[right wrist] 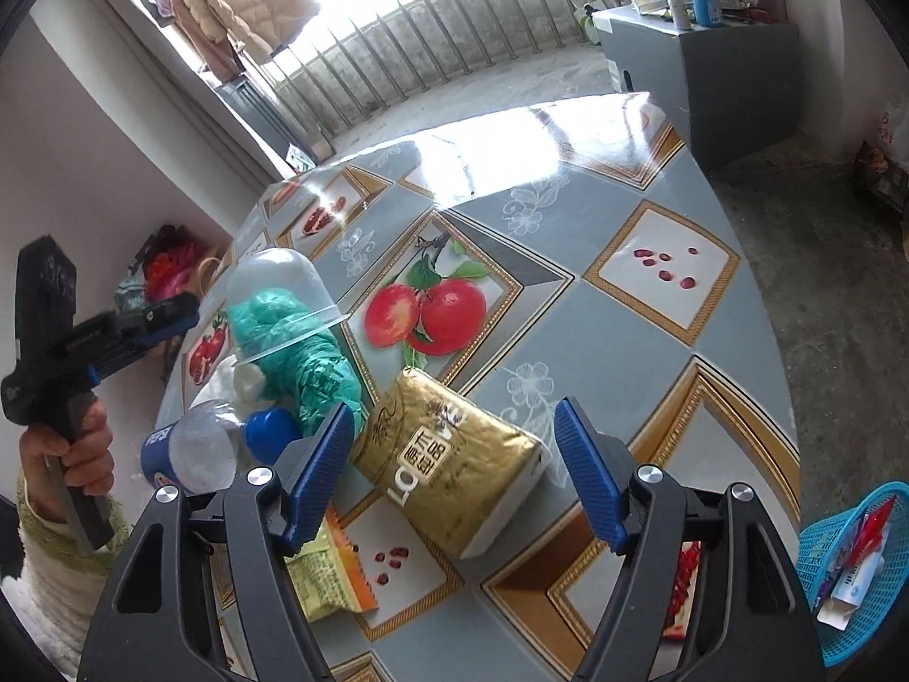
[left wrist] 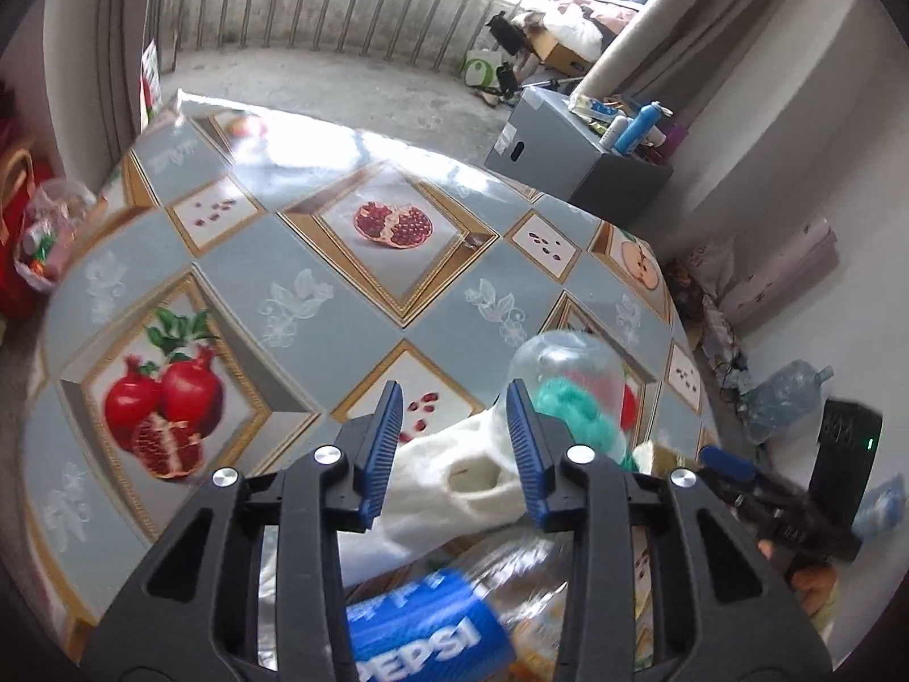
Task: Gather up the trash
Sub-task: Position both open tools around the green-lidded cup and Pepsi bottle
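Little is judged done: the trash is heaped on the table [right wrist: 653, 307]. The gold pack [right wrist: 454, 466] is framed by the wide-open right gripper [right wrist: 454, 472], untouched. White paper [left wrist: 454, 483] sits between the half-open left gripper [left wrist: 454, 449], pads apart from it. Bottle [left wrist: 432, 631], cup [right wrist: 278, 295] and green bag [right wrist: 318, 375] remain; a blue basket [right wrist: 852, 568] is seen beside the table.

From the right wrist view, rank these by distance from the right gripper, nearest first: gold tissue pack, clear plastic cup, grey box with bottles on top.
1. gold tissue pack: between the right gripper fingers, untouched.
2. clear plastic cup: farther up-left, overturned on green trash.
3. grey box: beyond the table's far edge, upper right.
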`<move>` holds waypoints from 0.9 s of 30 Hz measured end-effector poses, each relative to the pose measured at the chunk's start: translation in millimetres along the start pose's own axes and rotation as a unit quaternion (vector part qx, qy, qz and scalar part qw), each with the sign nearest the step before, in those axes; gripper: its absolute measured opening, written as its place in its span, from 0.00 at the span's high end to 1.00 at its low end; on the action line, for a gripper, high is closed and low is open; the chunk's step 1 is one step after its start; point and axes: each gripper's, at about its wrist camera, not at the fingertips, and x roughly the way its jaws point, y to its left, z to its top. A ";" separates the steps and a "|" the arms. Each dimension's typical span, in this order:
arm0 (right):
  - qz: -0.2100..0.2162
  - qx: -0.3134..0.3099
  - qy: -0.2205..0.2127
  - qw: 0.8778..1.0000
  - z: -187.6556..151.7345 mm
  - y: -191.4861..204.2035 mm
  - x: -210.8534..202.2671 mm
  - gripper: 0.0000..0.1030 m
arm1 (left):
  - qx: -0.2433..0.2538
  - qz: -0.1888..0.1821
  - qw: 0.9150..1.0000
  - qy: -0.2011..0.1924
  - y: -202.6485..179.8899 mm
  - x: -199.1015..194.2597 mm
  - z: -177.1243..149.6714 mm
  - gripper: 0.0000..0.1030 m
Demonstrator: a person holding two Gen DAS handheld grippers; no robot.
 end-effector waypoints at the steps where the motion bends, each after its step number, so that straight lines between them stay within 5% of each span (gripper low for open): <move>1: 0.000 0.000 0.001 1.000 0.5 -0.4 1.3 0.31 | -0.013 -0.006 1.000 0.005 -1.2 6.7 3.6 0.52; 2: 0.000 0.000 0.002 1.000 1.1 0.1 3.9 0.31 | -0.024 -0.009 1.000 0.008 -2.7 11.5 6.6 0.42; 8: 0.002 0.000 0.013 1.000 1.5 0.0 16.8 0.33 | -0.006 -0.036 0.999 0.020 -30.0 43.0 14.0 0.27; 21: 0.009 -0.004 0.022 1.000 -9.5 5.4 21.2 0.45 | -0.006 -0.103 0.994 0.042 -43.7 64.6 4.1 0.28; 27: 0.016 0.001 0.029 0.999 -18.7 3.2 14.9 0.51 | -0.027 -0.153 0.986 0.064 -45.8 64.9 -10.9 0.41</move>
